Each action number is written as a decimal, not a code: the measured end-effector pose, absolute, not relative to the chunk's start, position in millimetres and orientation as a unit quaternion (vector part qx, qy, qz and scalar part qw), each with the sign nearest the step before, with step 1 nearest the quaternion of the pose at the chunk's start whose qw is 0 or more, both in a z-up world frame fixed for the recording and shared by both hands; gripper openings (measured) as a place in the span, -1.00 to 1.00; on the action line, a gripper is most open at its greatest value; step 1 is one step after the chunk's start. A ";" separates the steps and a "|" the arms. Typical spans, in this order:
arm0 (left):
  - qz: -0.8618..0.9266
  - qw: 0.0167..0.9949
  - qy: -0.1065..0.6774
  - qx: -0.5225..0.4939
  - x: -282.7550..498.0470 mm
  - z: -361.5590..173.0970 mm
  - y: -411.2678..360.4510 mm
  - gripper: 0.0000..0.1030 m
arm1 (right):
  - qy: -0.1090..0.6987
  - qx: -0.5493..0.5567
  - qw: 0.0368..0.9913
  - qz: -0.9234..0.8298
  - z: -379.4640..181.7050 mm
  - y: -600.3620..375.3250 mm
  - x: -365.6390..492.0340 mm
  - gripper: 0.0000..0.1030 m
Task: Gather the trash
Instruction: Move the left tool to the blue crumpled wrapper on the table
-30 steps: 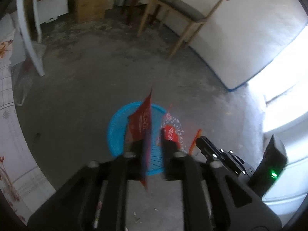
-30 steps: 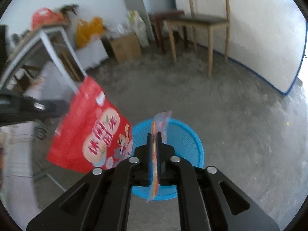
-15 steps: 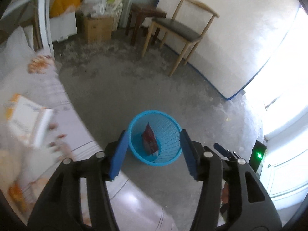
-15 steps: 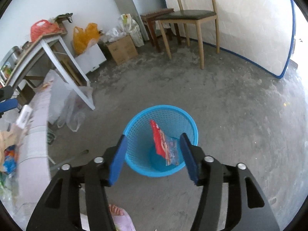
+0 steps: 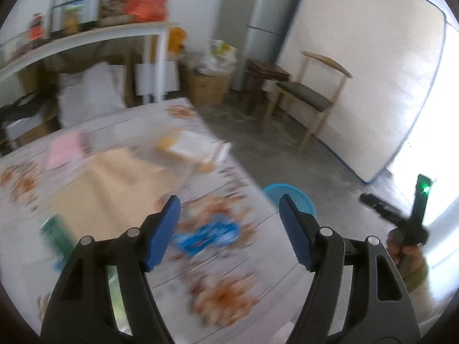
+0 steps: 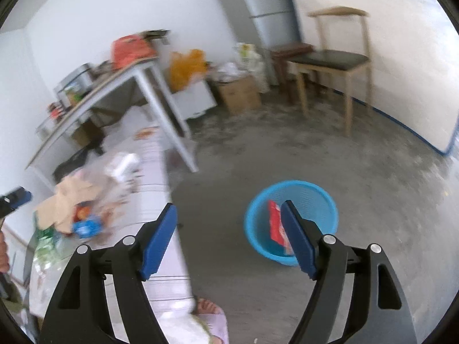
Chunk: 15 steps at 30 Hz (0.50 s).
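Note:
The blue basket stands on the concrete floor with red snack wrappers lying inside it. My right gripper hovers above and left of it, its jaws opening with nothing between them. In the left wrist view my left gripper hangs over the cloth-covered table, jaws also opening and empty. Blurred trash lies on the table: a blue wrapper, brown paper, a white box and a pink sheet. The basket peeks out past the table's edge.
A wooden chair stands by the far wall, near a cardboard box and bags. A white side table loaded with items is behind the trash table. The person's foot is near the table edge.
Both grippers let their wrappers drop into the basket and opened. Both then rose; the left one swung from over the basket to over the table.

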<state>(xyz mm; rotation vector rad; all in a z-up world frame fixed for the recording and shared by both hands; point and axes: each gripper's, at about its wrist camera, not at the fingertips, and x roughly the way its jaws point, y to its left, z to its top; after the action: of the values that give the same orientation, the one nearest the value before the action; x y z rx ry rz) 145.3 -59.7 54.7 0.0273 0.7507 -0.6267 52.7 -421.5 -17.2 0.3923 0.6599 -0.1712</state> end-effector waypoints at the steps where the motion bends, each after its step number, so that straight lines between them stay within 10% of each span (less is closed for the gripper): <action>1: -0.290 0.888 0.357 0.009 138.6 51.4 -46.4 0.31 | 0.322 0.186 0.926 -0.069 -12.8 -411.8 56.6 0.41; 15: -0.240 0.917 0.316 0.039 77.7 11.3 -3.9 0.31 | 0.387 0.140 0.899 0.153 -10.8 -265.6 136.7 0.42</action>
<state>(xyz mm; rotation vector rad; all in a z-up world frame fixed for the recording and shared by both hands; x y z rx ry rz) 77.7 -3.9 11.3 0.0798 0.6506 -0.4937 136.7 -265.6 -10.8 0.2902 0.8003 0.3173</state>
